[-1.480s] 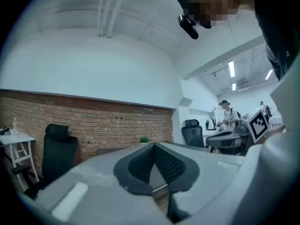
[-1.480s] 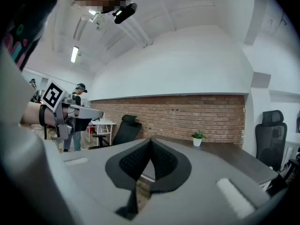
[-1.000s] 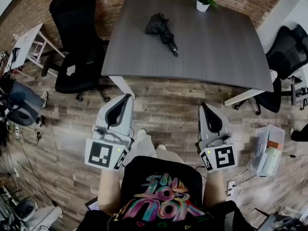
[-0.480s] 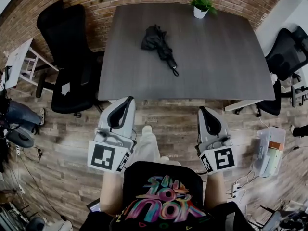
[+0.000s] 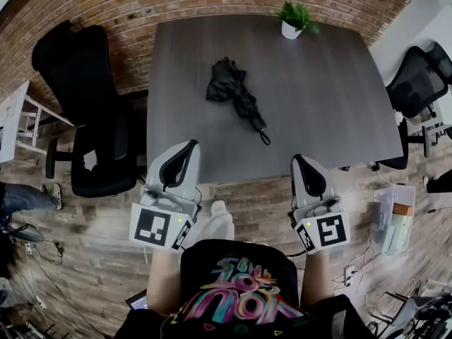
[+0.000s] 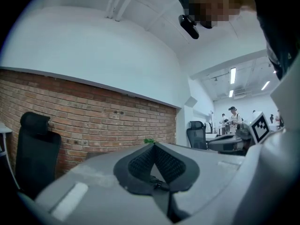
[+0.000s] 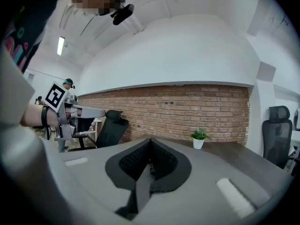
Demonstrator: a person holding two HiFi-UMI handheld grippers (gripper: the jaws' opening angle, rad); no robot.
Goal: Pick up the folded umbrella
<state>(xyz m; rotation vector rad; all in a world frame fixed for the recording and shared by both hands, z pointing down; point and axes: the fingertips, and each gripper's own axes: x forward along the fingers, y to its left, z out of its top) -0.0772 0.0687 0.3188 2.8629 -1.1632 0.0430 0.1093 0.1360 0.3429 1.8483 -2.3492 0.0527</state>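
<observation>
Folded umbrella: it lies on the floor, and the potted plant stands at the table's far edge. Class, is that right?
No: the head view shows the folded umbrella on the table; the potted plant is at its far edge.

Table (image 5: 332,111): dark grey, rectangular.
Folded umbrella (image 5: 232,90): black, lying flat left of the middle, handle end toward the near edge.
Potted plant (image 5: 293,21): upright at the far edge, right of centre.

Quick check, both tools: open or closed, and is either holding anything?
Left tool: closed, holding nothing.
Right tool: closed, holding nothing.
</observation>
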